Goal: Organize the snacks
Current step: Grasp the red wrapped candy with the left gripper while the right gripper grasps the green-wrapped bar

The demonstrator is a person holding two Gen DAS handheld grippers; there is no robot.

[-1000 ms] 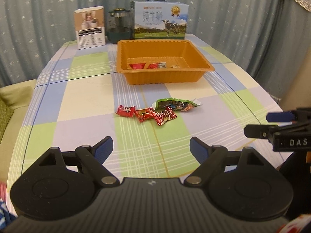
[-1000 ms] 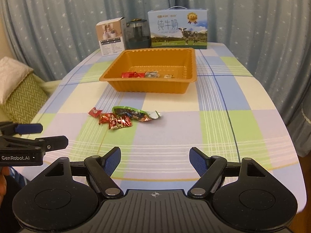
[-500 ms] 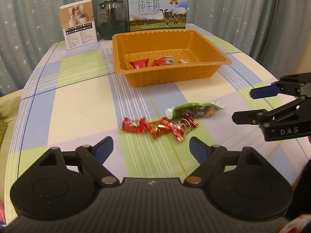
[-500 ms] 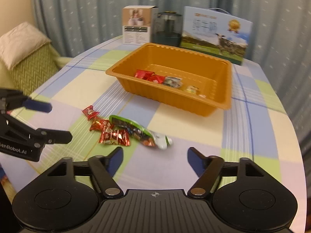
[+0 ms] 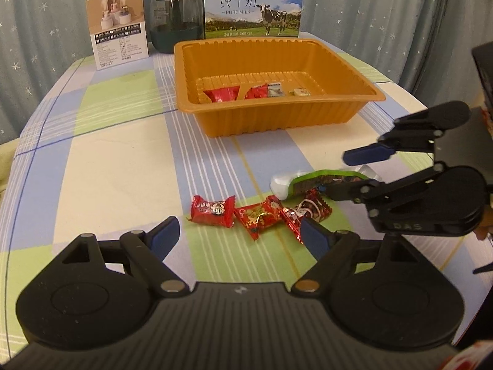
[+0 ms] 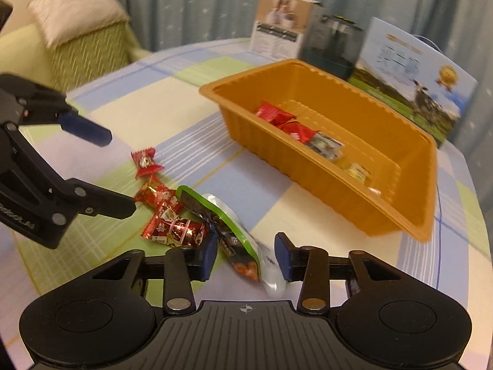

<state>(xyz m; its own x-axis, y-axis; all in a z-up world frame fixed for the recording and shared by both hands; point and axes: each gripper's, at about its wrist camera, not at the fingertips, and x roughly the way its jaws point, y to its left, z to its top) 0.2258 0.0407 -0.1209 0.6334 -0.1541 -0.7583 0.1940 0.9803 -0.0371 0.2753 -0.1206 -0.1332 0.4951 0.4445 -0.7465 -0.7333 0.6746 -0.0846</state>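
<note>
Both grippers have been brought down to the snacks, and the right gripper (image 6: 245,257) has just been closing around the green packet (image 6: 237,240), which lies between its fingers (image 6: 208,257), not visibly pinched. The left gripper (image 5: 238,236) is held spread just short of the red candies (image 5: 258,212). The packet should be squeezed mid-body, lifted off the bench (image 5: 123,160) and carried to the orange tray (image 5: 277,114) beyond.

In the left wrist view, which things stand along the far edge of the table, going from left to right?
White product box → dark glass jar → milk carton with a cow picture.
</note>
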